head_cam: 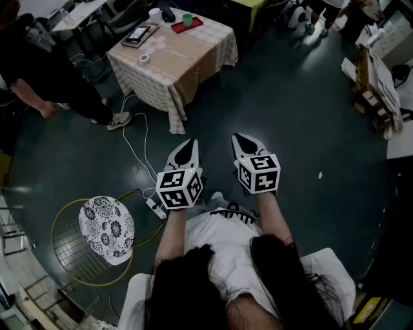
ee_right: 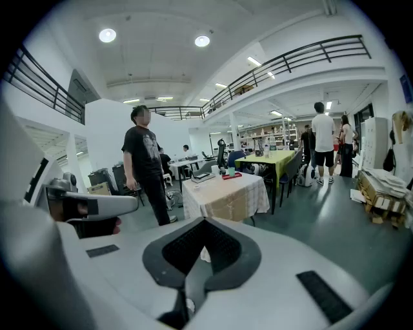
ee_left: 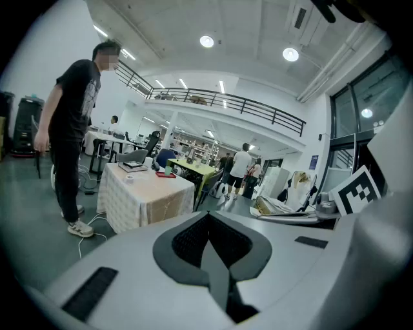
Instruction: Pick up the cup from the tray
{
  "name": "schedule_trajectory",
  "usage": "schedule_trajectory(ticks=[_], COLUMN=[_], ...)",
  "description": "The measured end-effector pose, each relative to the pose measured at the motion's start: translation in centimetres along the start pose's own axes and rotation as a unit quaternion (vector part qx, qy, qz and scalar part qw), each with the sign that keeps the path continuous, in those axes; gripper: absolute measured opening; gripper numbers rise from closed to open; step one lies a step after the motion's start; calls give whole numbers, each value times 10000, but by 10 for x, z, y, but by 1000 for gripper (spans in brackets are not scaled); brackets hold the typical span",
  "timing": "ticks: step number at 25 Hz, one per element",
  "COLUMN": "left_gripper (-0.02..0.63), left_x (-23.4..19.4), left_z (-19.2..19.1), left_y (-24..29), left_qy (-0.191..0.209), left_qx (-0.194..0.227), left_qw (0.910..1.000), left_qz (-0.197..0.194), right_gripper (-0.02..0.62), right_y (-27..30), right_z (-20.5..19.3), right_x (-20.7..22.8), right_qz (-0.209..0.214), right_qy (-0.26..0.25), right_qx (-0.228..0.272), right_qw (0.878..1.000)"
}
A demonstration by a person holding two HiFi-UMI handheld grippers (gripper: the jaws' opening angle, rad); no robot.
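The green cup [head_cam: 187,19] stands on a red tray [head_cam: 189,28] on the cloth-covered table [head_cam: 171,61], top centre of the head view, well apart from both tools. The left gripper [head_cam: 188,143] and the right gripper [head_cam: 237,137] are each closed on nothing. Only the head view shows the floral-cushioned stool [head_cam: 106,229], lower left.

1. L hand-held gripper [head_cam: 191,142] & R hand-held gripper [head_cam: 235,136] sit side by side over the dark floor [head_cam: 303,116], jaws together, pointing fwd.
2. Bench [head_cam: 184,61] w/ checked cloth is ahead, well apart from both.
3. Green cup [head_cam: 188,19] stands upright on red tray [head_cam: 195,26] at bench's far edge.
4. Tablet [head_cam: 138,34] & tape roll [head_cam: 144,58] also on bench.
5. Person [head_cam: 39,61] in black stands left of bench.
6. Floral-cushion stool [head_cam: 106,229] at lower left; white cable [head_cam: 137,151] runs along the floor nearby.
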State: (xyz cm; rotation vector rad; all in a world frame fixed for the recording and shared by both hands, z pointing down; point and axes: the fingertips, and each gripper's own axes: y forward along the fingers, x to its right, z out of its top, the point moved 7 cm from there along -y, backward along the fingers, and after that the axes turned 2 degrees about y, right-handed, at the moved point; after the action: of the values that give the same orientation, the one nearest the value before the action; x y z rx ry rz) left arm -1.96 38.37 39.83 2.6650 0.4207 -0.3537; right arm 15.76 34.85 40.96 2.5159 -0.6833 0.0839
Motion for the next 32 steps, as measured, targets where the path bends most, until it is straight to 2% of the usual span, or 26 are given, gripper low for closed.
schedule_trajectory(ticks=[15, 26, 32], left_gripper=[5, 5, 5], left_x=[0, 6, 7], left_z=[-3, 3, 10], left_y=[-11, -1, 6], left_qy=[27, 111, 201], left_qx=[74, 63, 39], left_qw=[9999, 9999, 9997], left_qz=[76, 70, 123], right_gripper=[11, 11, 14], right_y=[-5, -2, 3], right_z=[-2, 1, 10], right_x=[-6, 0, 5], right_qz=[-42, -86, 147], right_qy=[-55, -61, 170], right_qx=[56, 35, 267], right_qw=[10000, 9999, 9994])
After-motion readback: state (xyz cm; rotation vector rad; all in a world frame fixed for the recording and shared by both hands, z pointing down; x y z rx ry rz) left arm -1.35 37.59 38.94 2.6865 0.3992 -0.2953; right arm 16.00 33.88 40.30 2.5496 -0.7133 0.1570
